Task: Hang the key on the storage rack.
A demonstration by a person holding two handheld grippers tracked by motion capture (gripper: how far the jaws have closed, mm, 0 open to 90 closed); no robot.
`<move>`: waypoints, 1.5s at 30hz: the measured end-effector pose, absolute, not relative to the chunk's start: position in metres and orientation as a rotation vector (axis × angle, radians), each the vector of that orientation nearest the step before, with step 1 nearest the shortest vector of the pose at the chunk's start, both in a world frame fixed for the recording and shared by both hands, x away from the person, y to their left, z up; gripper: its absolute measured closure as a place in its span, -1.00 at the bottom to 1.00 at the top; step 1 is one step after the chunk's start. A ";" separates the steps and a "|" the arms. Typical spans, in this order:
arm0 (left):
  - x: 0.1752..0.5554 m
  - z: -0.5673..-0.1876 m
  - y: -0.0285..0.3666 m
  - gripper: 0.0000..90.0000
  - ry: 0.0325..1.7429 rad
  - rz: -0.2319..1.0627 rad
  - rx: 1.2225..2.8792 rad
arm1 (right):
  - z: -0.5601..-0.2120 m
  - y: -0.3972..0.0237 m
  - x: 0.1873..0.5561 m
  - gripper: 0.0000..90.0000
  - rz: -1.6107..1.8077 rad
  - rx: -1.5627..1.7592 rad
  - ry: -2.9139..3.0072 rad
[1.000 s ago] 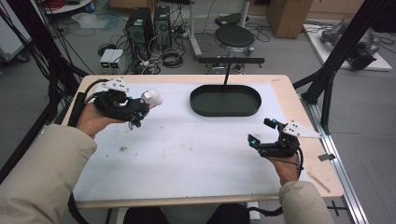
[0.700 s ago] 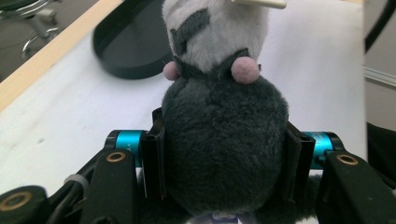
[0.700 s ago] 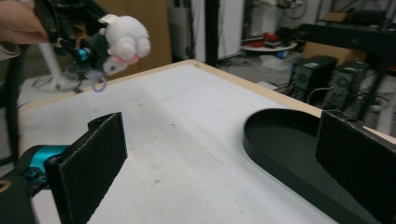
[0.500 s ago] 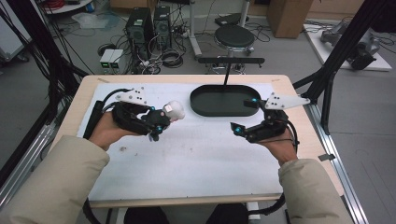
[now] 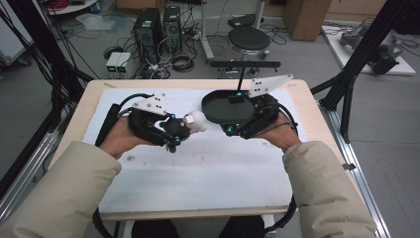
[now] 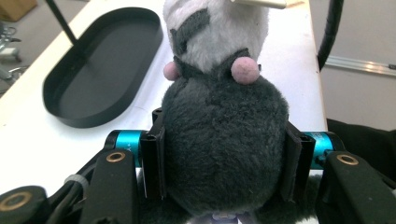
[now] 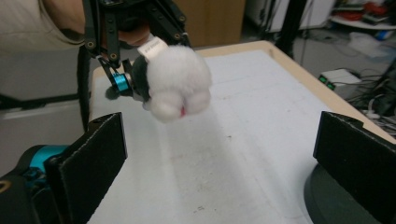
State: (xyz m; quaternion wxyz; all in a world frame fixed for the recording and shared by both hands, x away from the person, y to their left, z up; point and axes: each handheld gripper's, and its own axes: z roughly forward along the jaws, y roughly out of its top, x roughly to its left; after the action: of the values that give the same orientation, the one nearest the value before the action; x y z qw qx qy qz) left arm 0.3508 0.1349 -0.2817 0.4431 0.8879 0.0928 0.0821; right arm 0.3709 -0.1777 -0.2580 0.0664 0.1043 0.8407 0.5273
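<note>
Left gripper view: grey-bodied, white-headed plush toy (image 6: 219, 126) between tool (image 6: 224, 161) pads.

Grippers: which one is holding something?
The left gripper: it is shut on the grey-and-white plush toy. The right gripper is open, holding nothing.

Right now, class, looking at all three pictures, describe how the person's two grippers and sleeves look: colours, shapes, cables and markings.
Both sleeves are beige and padded. The left gripper and right gripper are black linkage frames with turquoise metal cylinders and brass-coloured pivot pins. Each has two flat black jaws with a rough pad face. A pale grey three-cornered plate with small holes tops each. Black cables trail back along the table.
</note>
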 end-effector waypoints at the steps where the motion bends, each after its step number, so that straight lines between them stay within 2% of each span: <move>1: 0.351 -0.283 0.134 0.05 0.228 0.202 2.201 | -0.258 -0.175 0.372 -0.96 1.581 0.313 2.549; 10: 0.356 -0.293 0.122 0.05 0.164 0.177 2.249 | -0.266 -0.143 0.386 -0.96 1.475 0.174 2.690; 21: 0.360 -0.300 0.112 0.04 0.139 0.145 2.268 | -0.279 -0.126 0.394 -0.95 1.378 0.094 2.815; 25: 0.361 -0.301 0.110 0.05 0.125 0.138 2.264 | -0.282 -0.123 0.395 -0.81 1.354 0.074 2.861; 29: 0.362 -0.302 0.109 0.05 0.119 0.133 2.262 | -0.285 -0.120 0.397 -0.34 1.315 0.024 2.934; 31: 0.362 -0.302 0.109 0.05 0.123 0.139 2.264 | -0.286 -0.119 0.397 0.02 1.292 -0.009 2.947; 32: 0.362 -0.303 0.109 0.05 0.116 0.142 2.267 | -0.286 -0.118 0.397 0.08 1.290 -0.049 2.946; 36: 0.363 -0.303 0.110 0.04 0.108 0.140 2.268 | -0.286 -0.117 0.396 0.20 1.276 -0.058 2.943; 41: 0.364 -0.304 0.110 -0.01 0.116 0.135 2.254 | -0.285 -0.118 0.396 0.23 1.272 -0.065 2.927; 45: 0.364 -0.304 0.114 -0.17 0.156 0.121 2.202 | -0.282 -0.120 0.395 0.25 1.297 -0.037 2.907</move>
State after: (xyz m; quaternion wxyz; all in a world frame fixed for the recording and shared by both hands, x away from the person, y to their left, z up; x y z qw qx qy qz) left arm 0.3636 0.1138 -0.3042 0.4488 0.8901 0.0630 0.0488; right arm 0.3952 -0.1204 -0.2824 -0.0209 -0.0116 0.9130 0.4072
